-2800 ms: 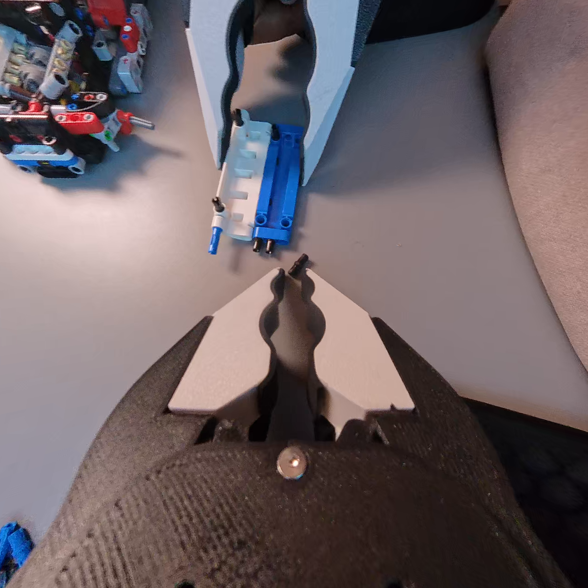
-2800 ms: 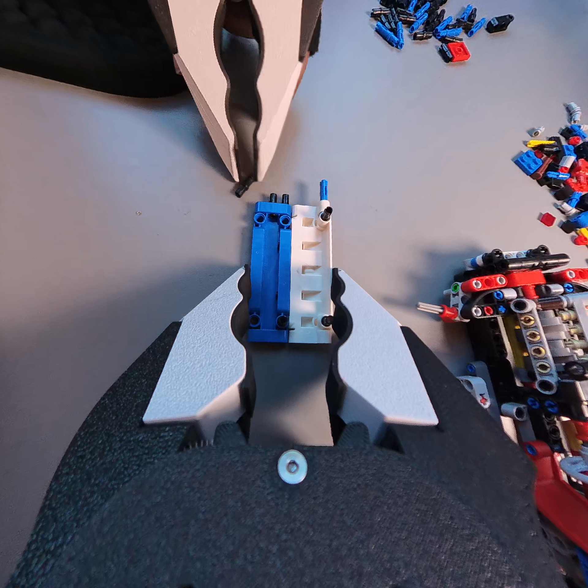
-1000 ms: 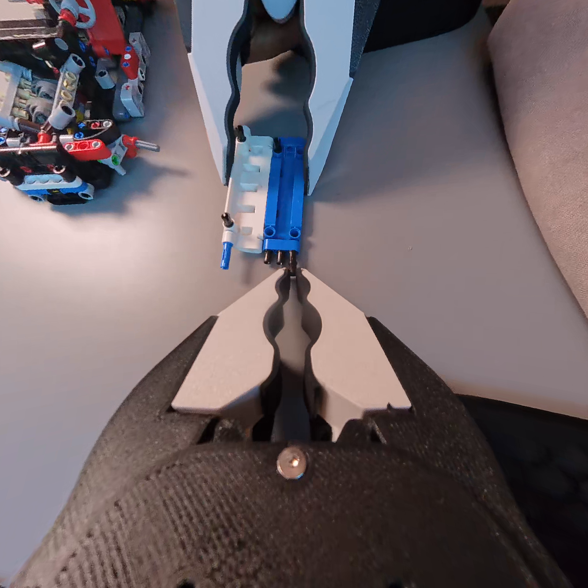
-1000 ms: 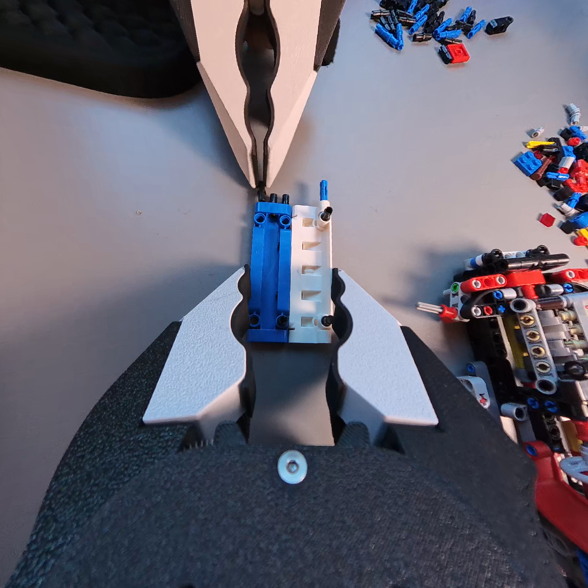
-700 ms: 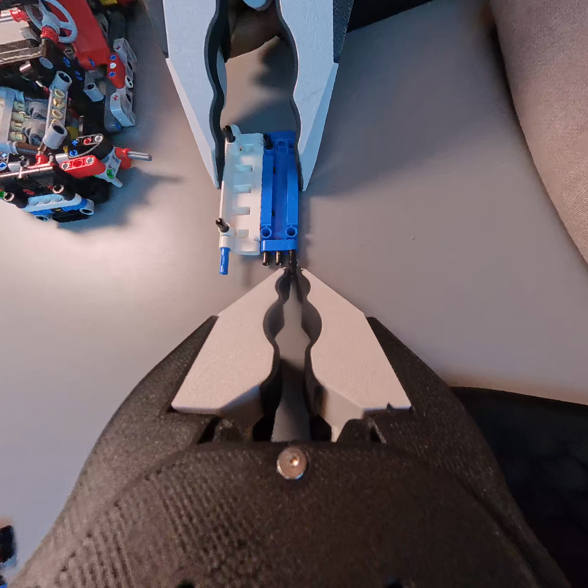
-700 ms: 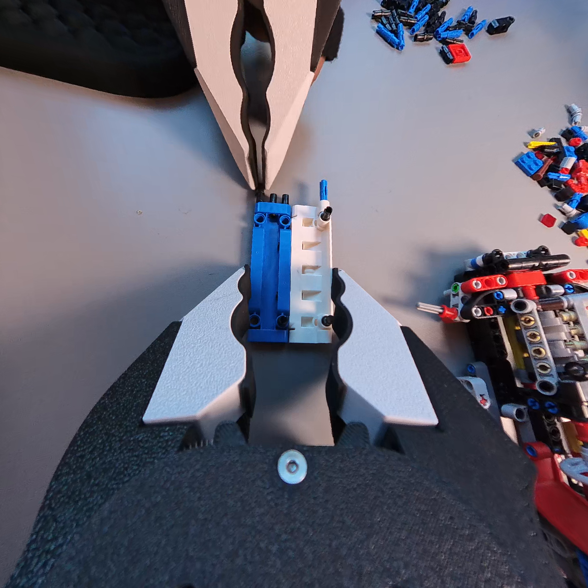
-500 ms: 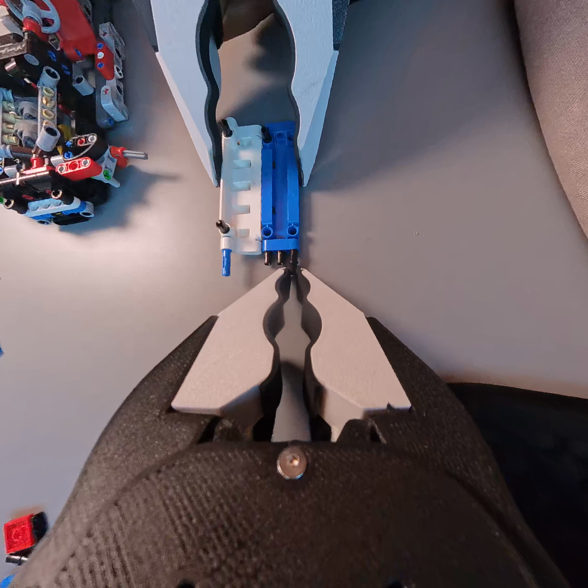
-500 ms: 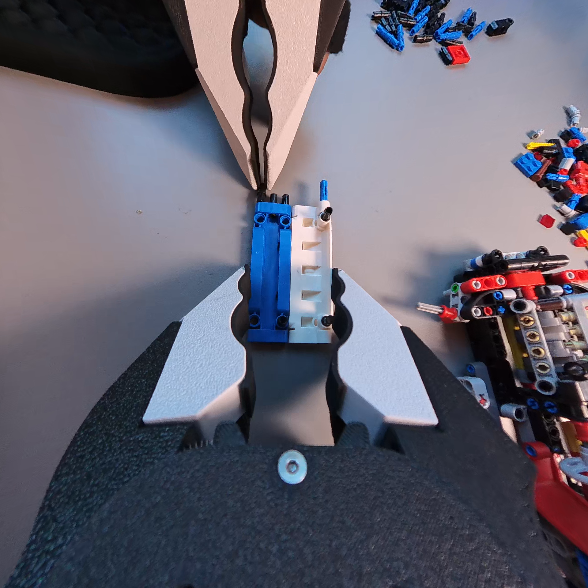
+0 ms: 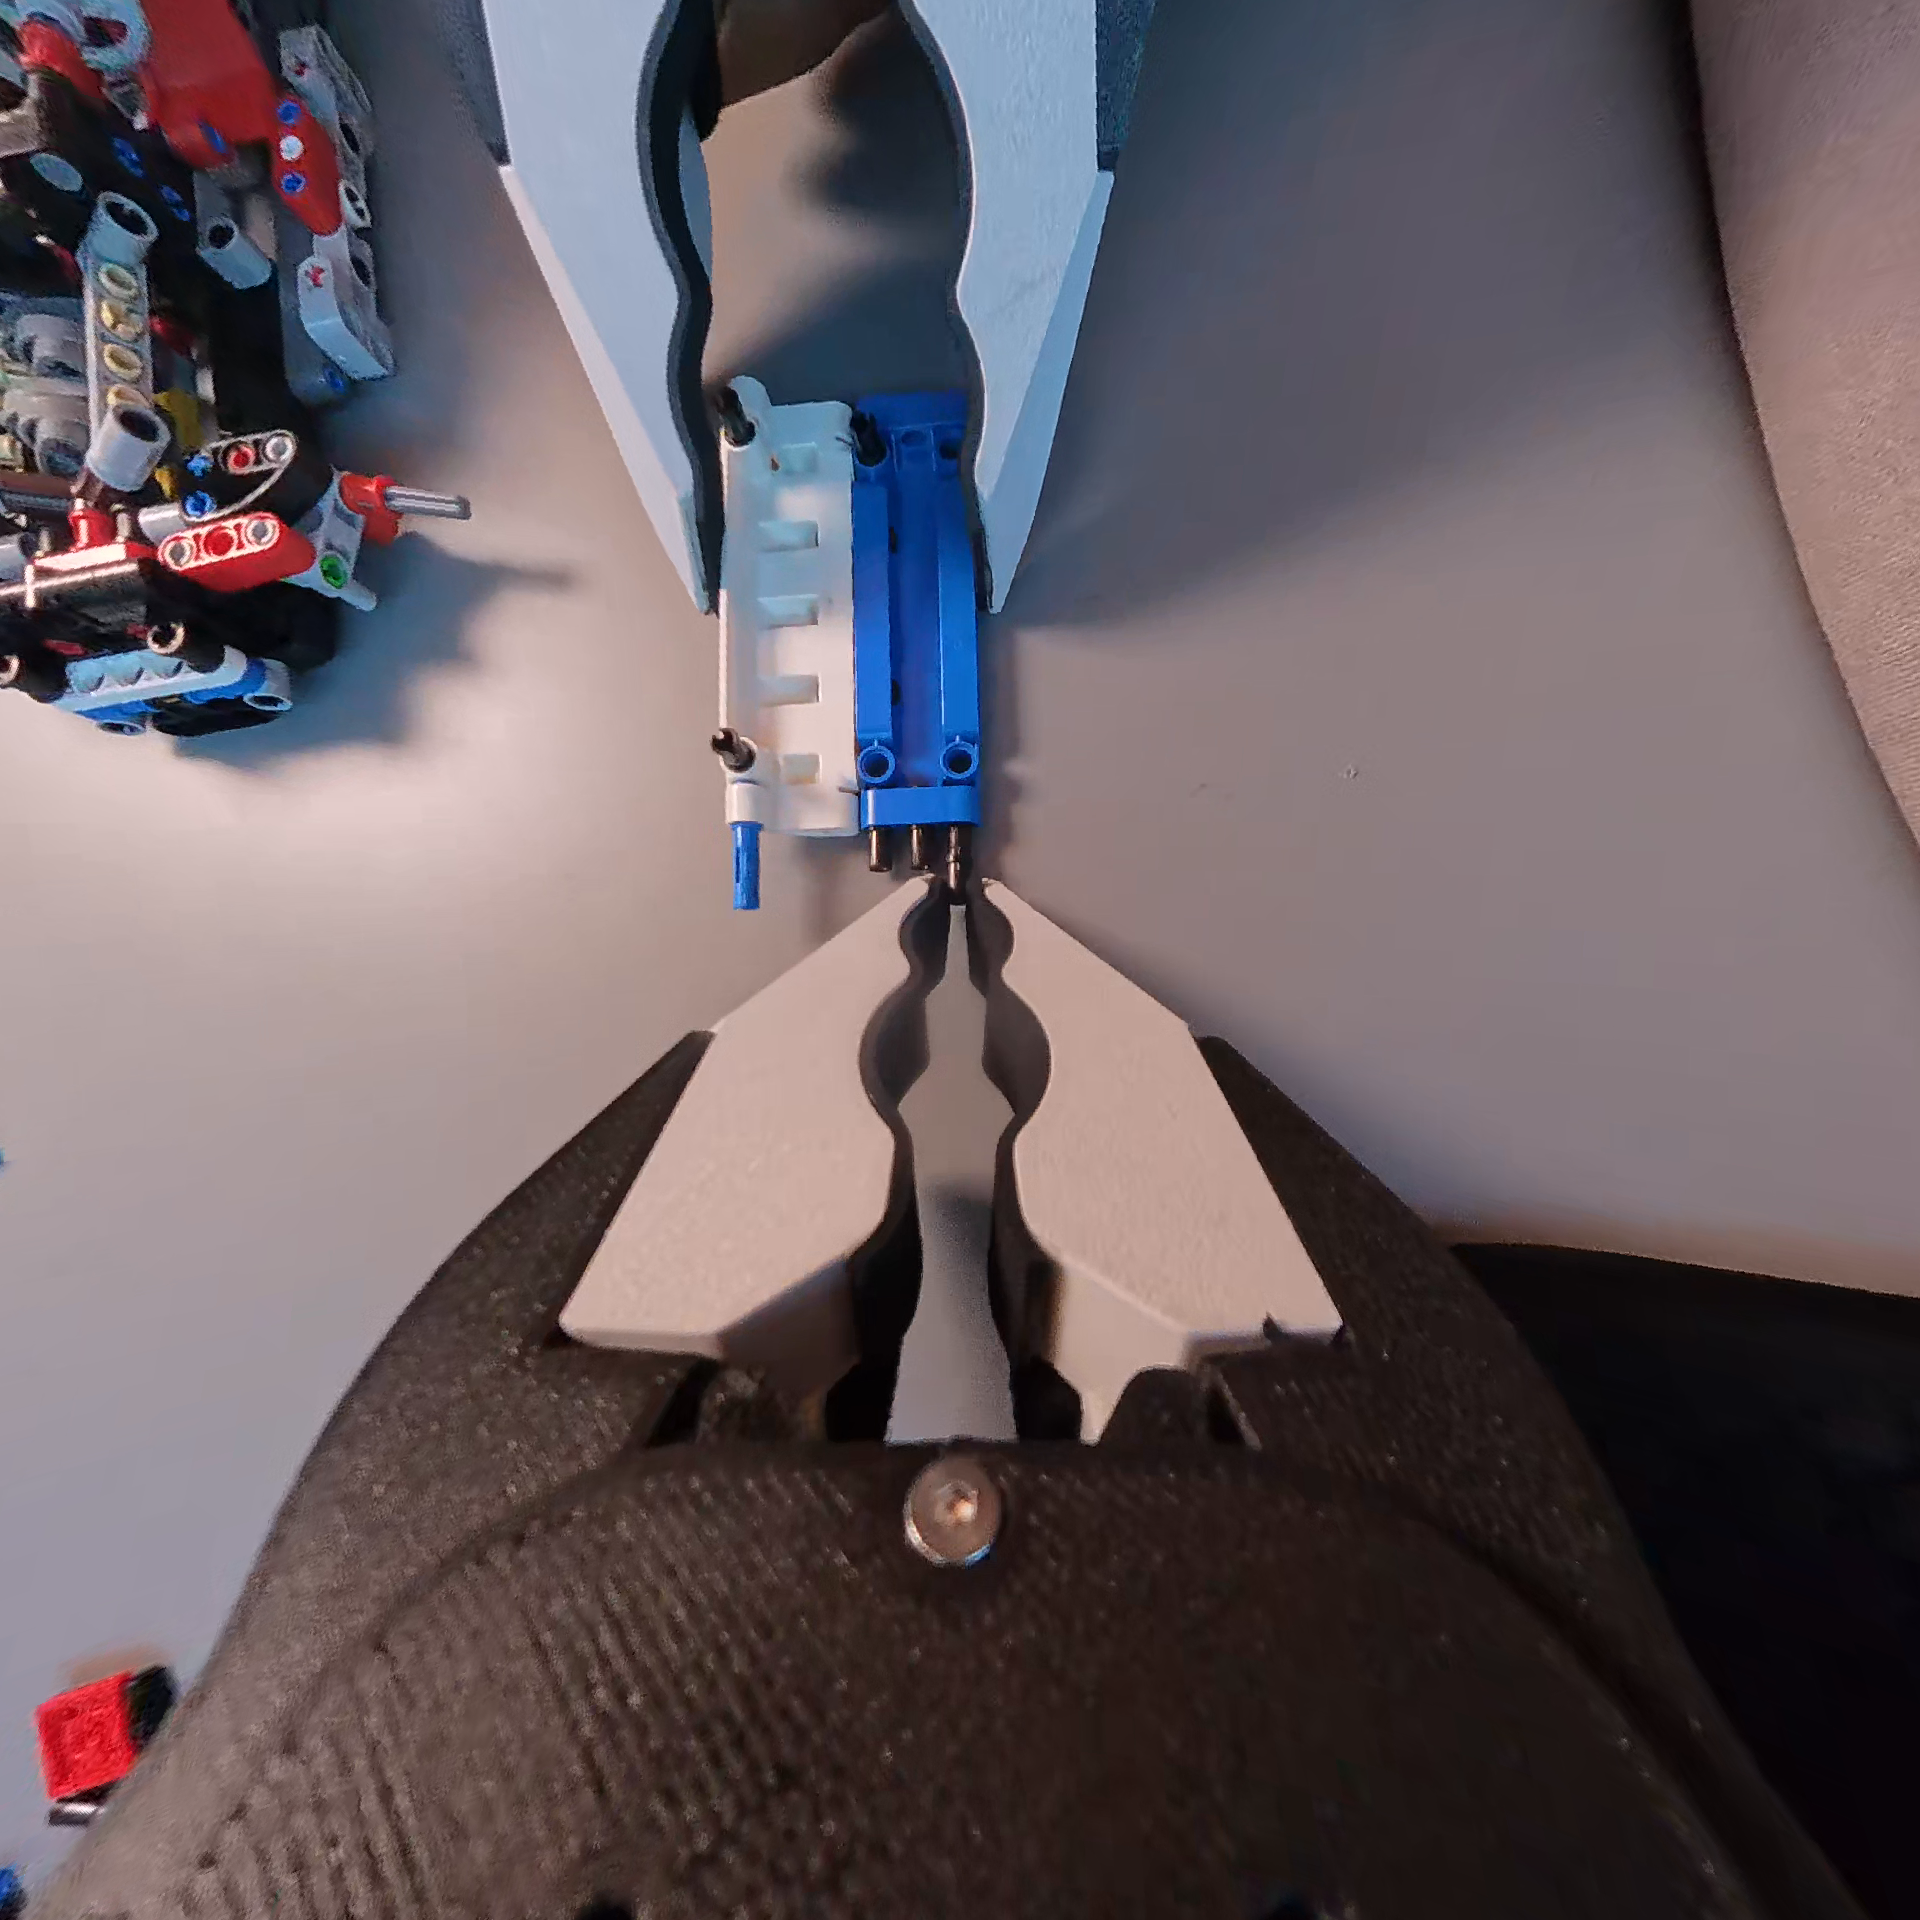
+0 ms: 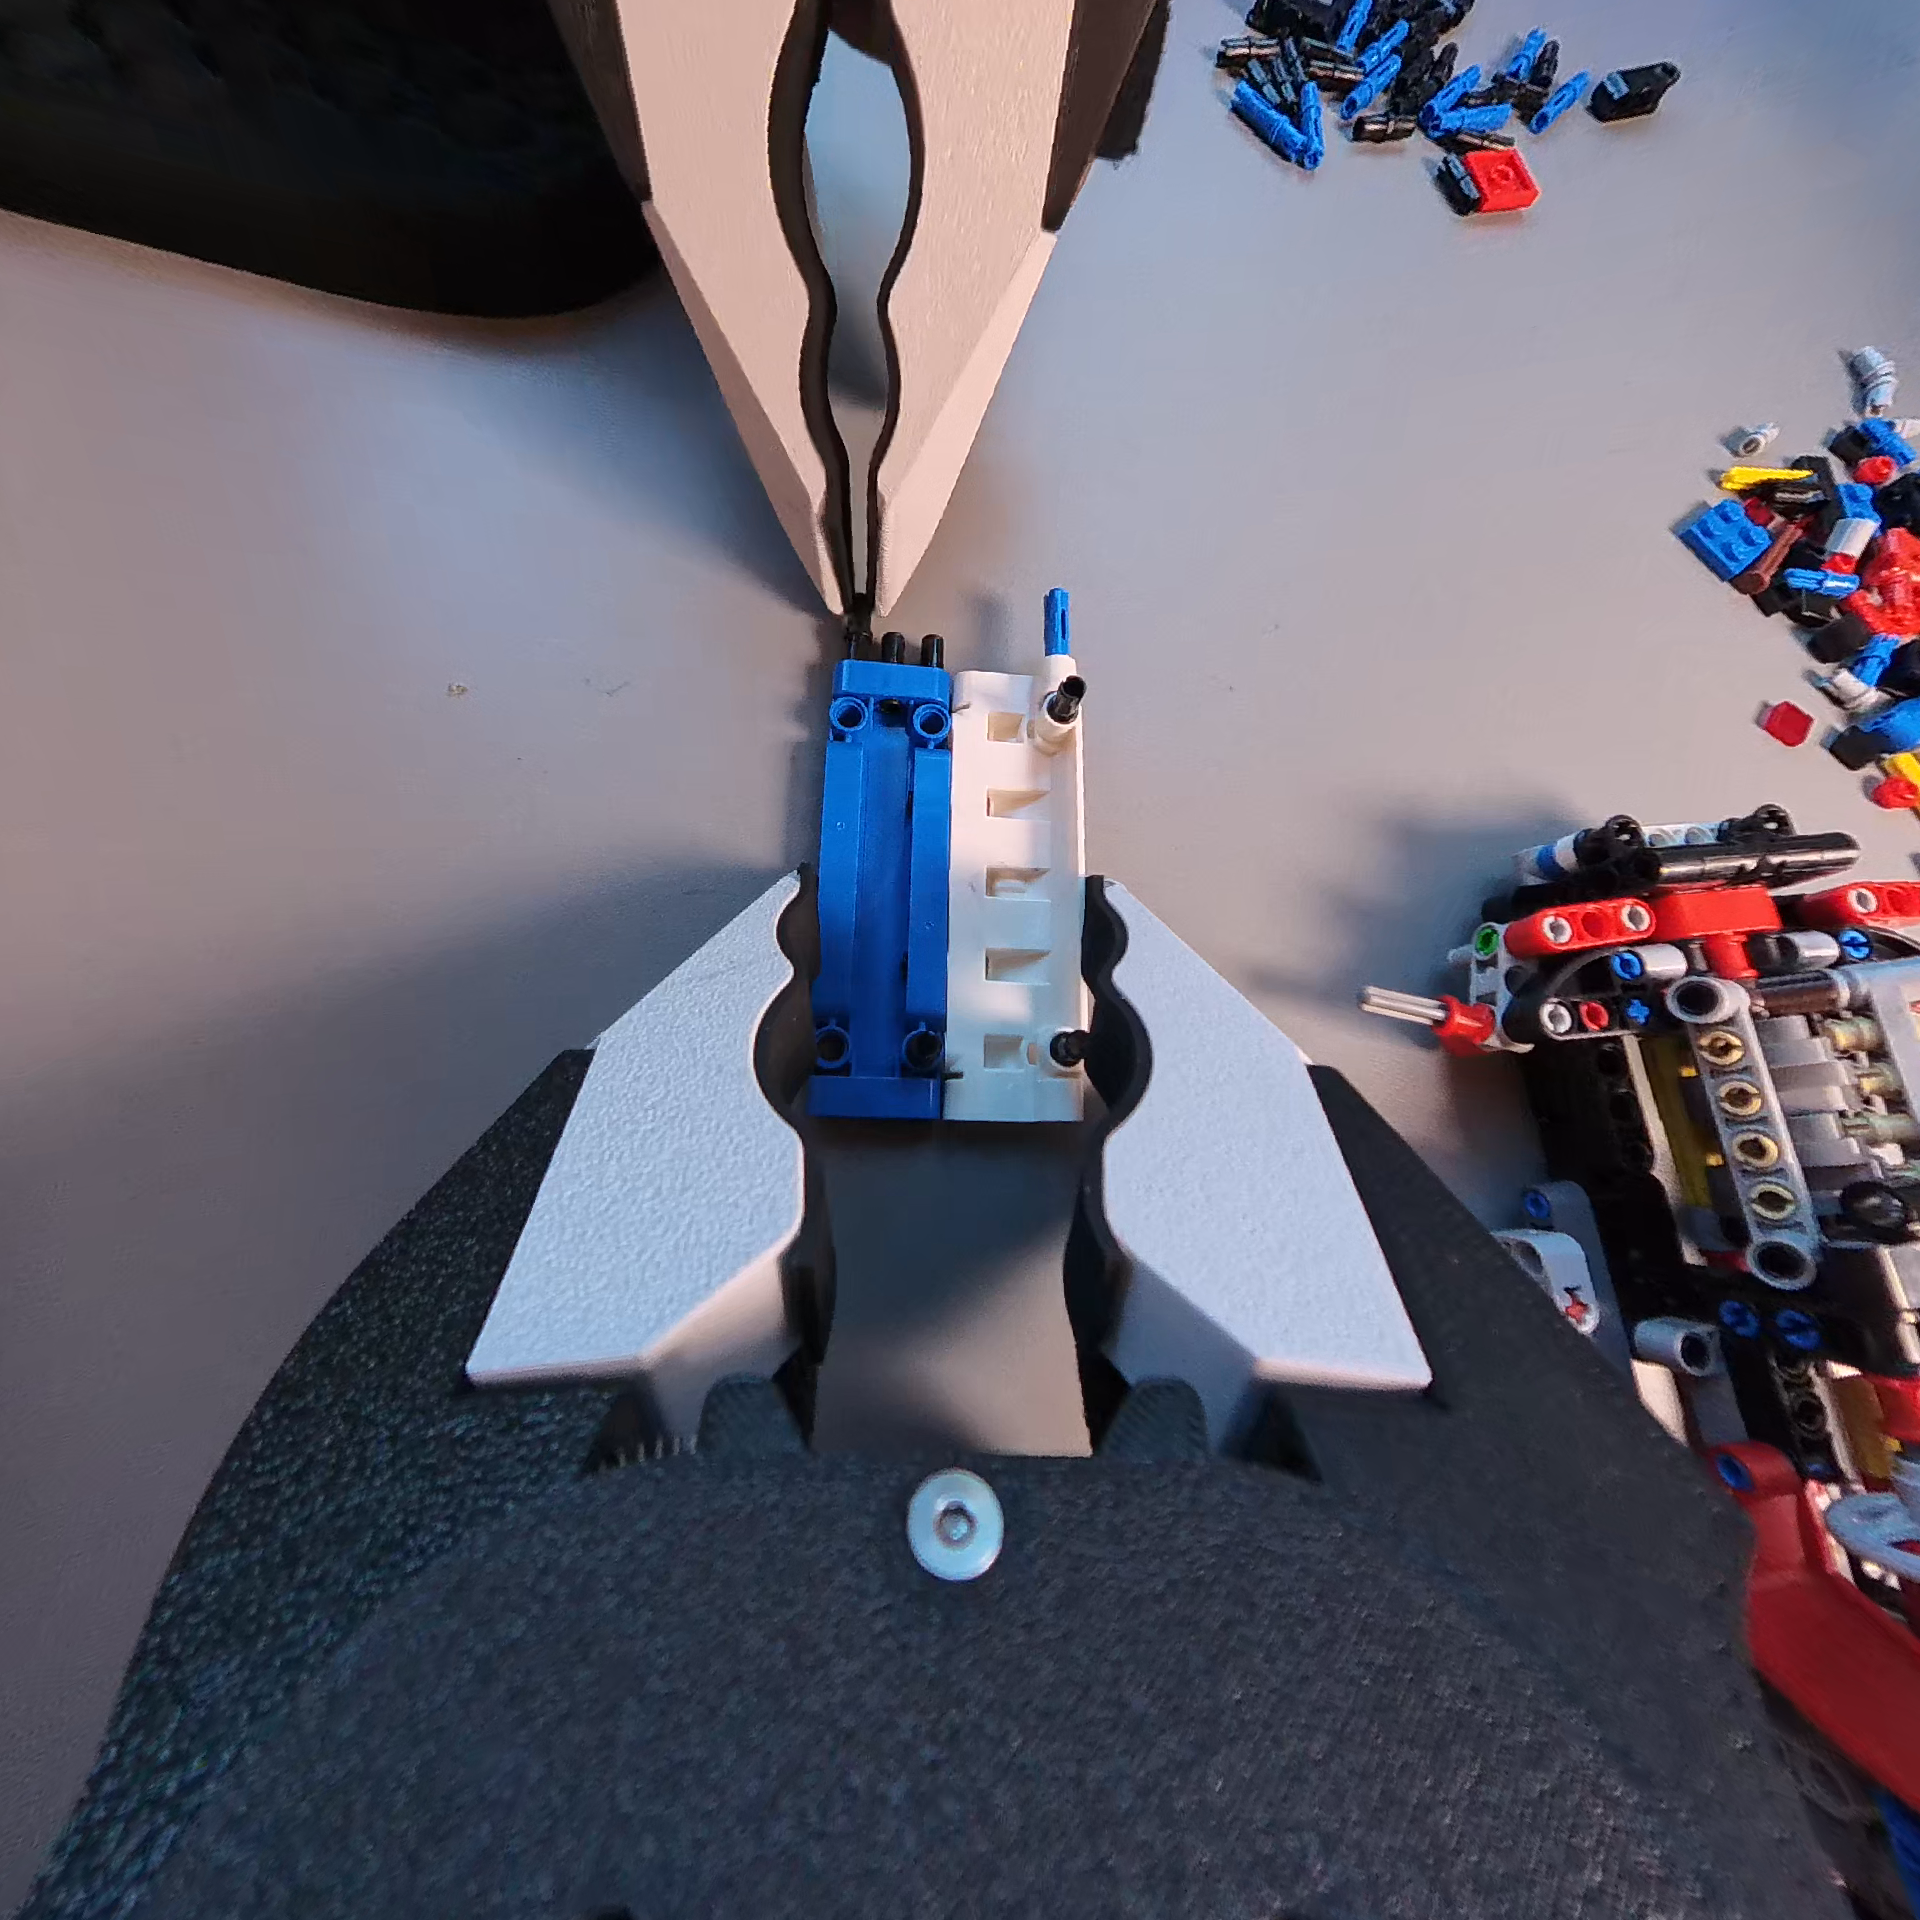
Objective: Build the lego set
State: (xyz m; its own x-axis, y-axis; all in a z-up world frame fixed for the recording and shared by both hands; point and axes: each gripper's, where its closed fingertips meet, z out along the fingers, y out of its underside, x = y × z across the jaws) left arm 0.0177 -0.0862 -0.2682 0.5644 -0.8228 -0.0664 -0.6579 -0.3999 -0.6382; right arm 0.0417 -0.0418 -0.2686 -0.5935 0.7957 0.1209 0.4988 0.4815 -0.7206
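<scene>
Left wrist view: the left gripper [image 9: 951,894], jaws pinched on a black pin [image 9: 950,871], presses it into the near end of the blue-and-white panel assembly [image 9: 852,613] on the grey table [image 9: 1351,831].

Right wrist view: the right gripper [image 10: 945,904], jaws clamped on the assembly's sides; a half-built car [image 10: 1714,1091] stands right of it.

Desk [image 9: 1351,727]: smooth, matt grey surface. Blue-and-white brick assembly [image 10: 951,894]: moulded plastic with a slight sheen; black plastic pins at its end. Left tongs [image 9: 951,894] and right tongs [image 10: 945,997]: matt grey, finely grained fingers on rough-textured black housings, each with a bright metal screw [image 10: 954,1525]. Loose bricks [image 10: 1392,94]: glossy plastic.
</scene>
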